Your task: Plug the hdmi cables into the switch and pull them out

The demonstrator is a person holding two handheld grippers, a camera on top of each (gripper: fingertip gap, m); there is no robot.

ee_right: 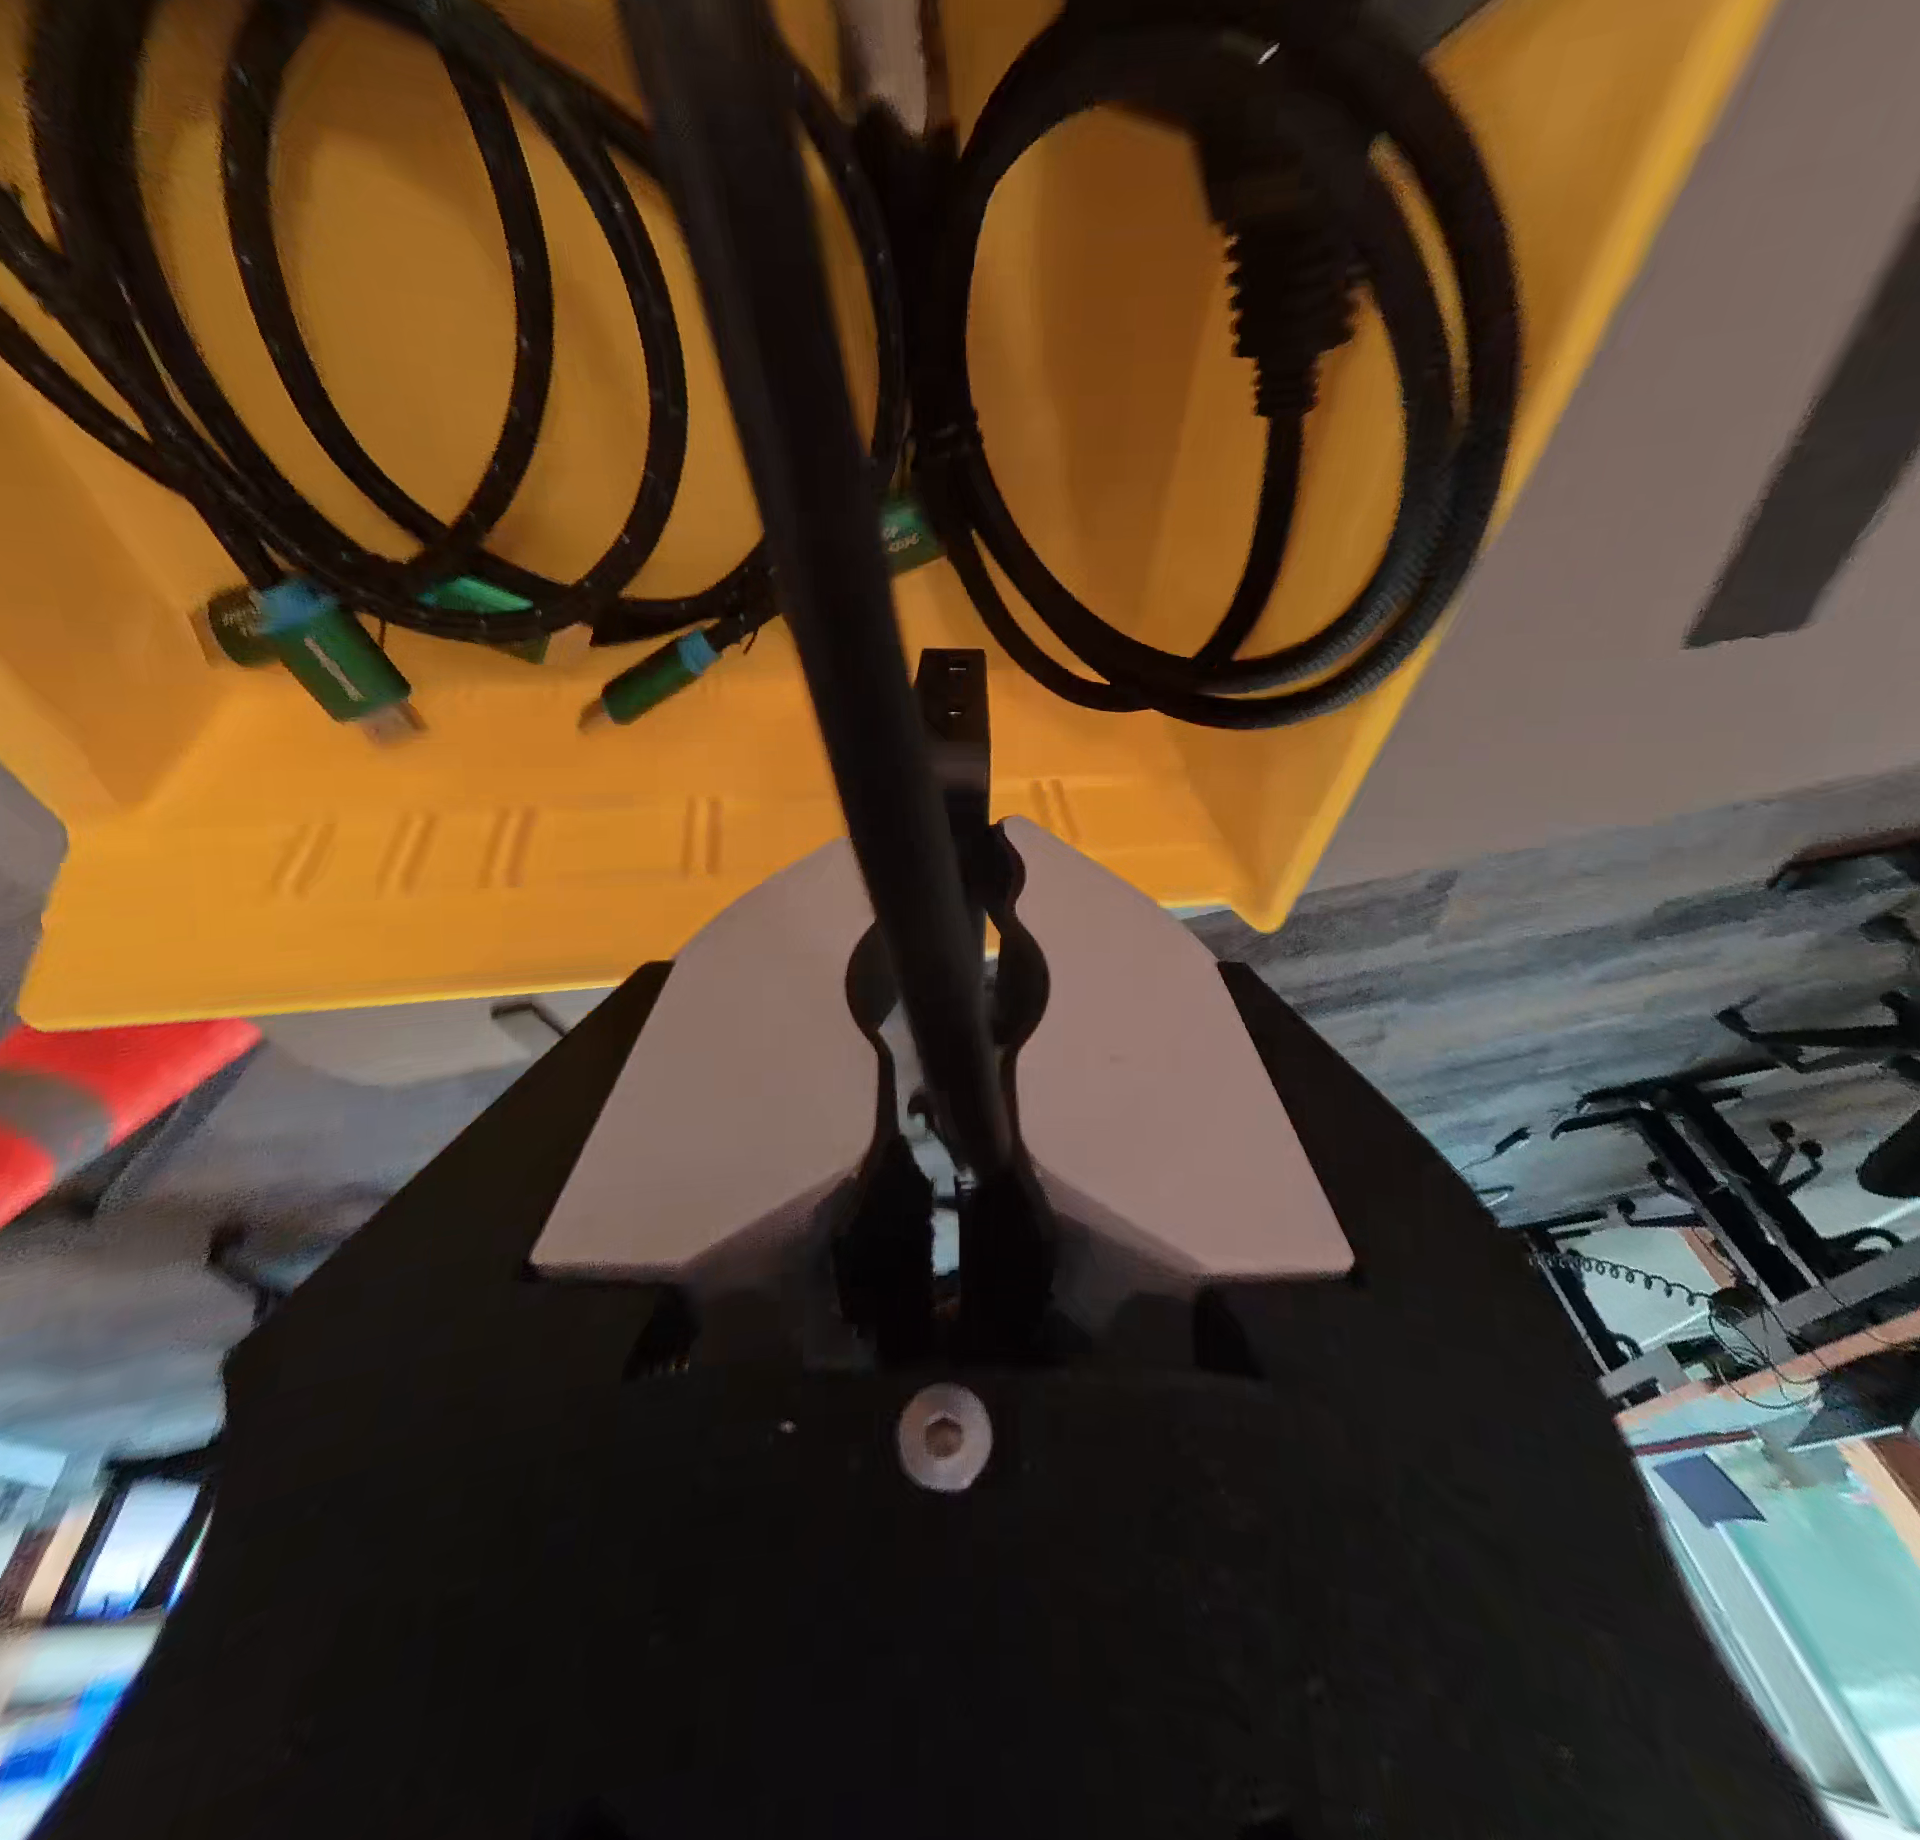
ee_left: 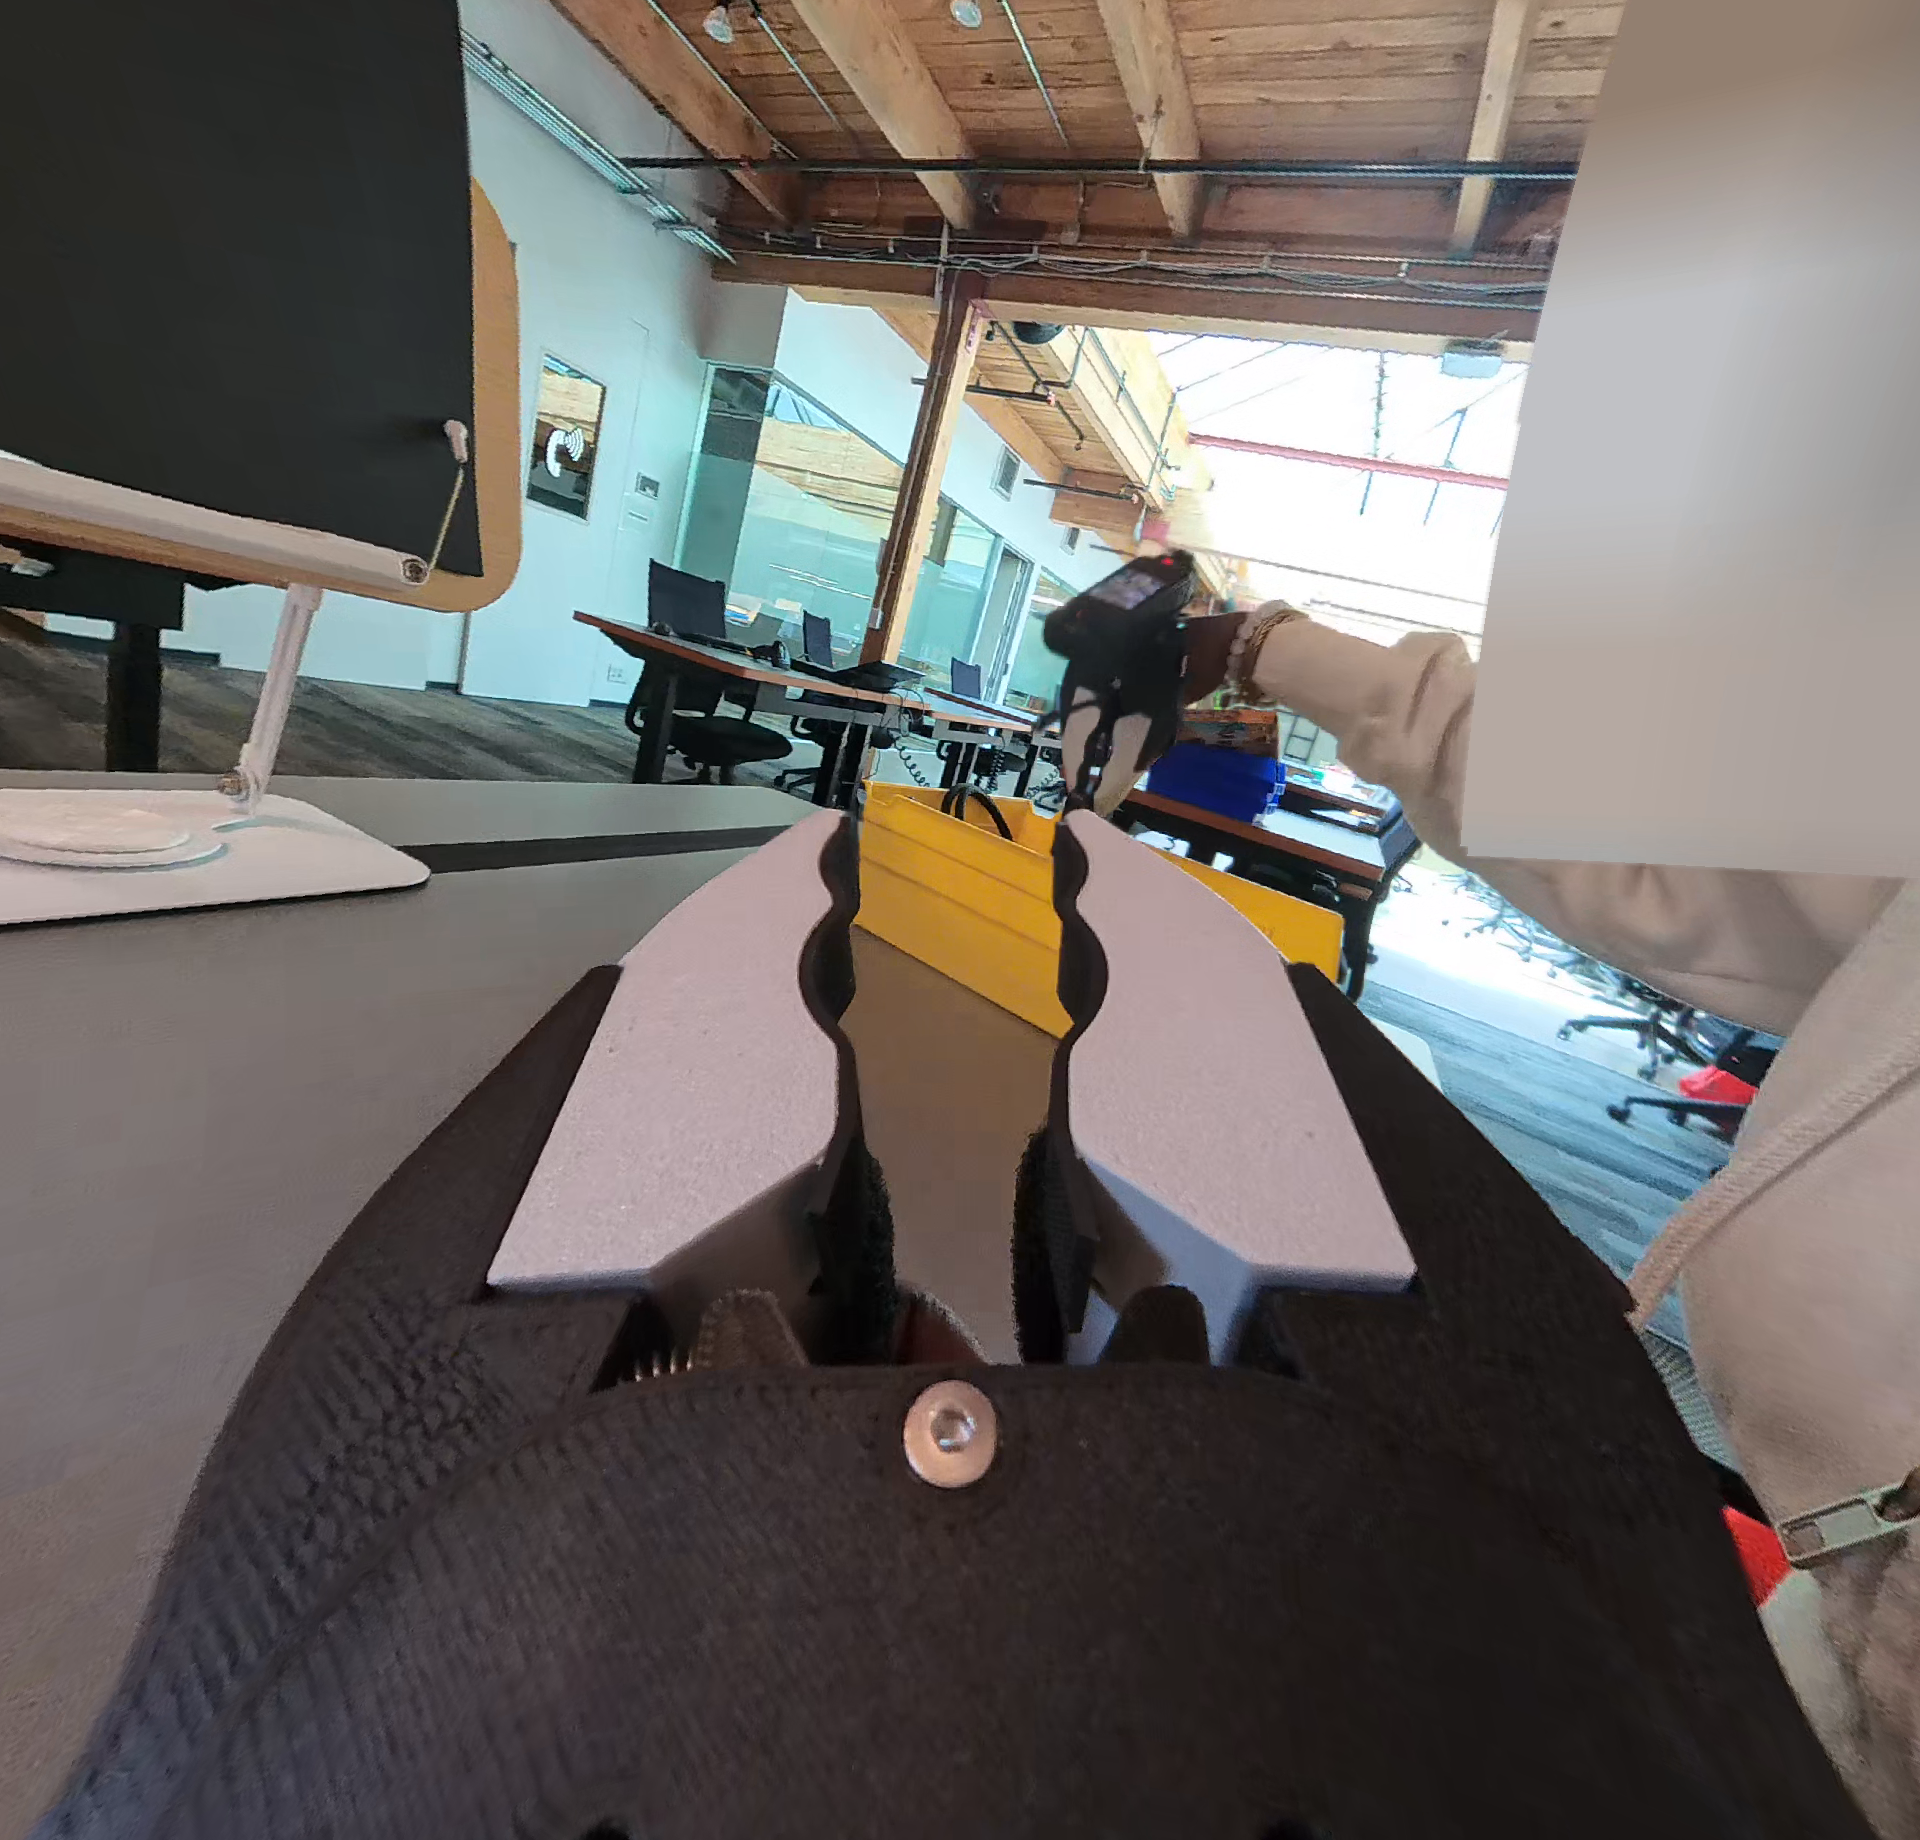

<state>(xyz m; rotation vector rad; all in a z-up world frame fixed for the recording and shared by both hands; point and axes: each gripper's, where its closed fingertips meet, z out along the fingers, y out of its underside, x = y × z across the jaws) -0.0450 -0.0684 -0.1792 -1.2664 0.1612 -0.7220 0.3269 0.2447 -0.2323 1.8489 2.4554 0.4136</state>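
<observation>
right gripper (ee_right: 951, 855) is pinched on a black cable (ee_right: 790, 419) above the yellow bin (ee_right: 623, 855), tips pointing down into it. a small black connector block (ee_right: 954, 710) sticks out past the fingertips. left gripper (ee_left: 956, 834) sits low over the dark table (ee_left: 208, 1063), near side of the bin, jaws spread, holding nothing.

the rest of the hdmi cables lie coiled in the bin: braided ones with green plugs (ee_right: 343, 668) on the left, a black coil (ee_right: 1226, 388) on the right.

risks:
- the held cable runs through the other loops, so lifting could drag a neighbour out or snag.
- grip is on the cord, so the plug end can swing and will need a regrip before insertion.

hidden: no switch in either view. the held cable's top end is cut off by the frame. right view is motion-blurred, so the block is probably part of the held cable, not certain.
</observation>
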